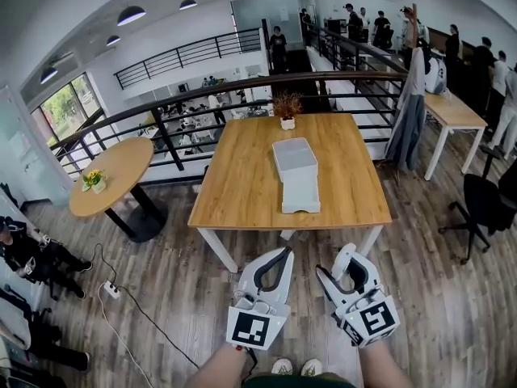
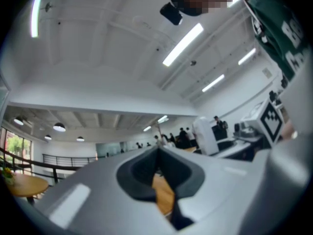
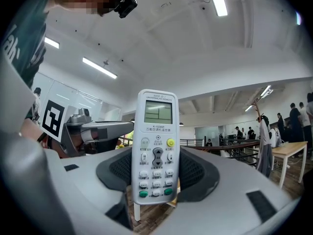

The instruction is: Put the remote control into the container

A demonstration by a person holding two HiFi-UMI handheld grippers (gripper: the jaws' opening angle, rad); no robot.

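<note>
A white remote control (image 3: 156, 141) with a small screen and a yellow button stands upright between the jaws of my right gripper (image 3: 155, 155), which is shut on its lower half. In the head view my right gripper (image 1: 339, 259) and my left gripper (image 1: 284, 253) are both held low over the wooden floor, short of the table's near edge. In the left gripper view my left gripper (image 2: 157, 153) is shut with nothing in it. A white container (image 1: 295, 158) sits mid-table on the wooden table (image 1: 234, 184), with a flat white piece (image 1: 300, 194) lying just in front of it.
A small potted plant (image 1: 287, 122) stands at the table's far edge by a black railing (image 1: 242, 95). A round table (image 1: 113, 172) is to the left, a black office chair (image 1: 489, 204) and another table (image 1: 452, 111) to the right. A power strip (image 1: 111, 289) lies on the floor.
</note>
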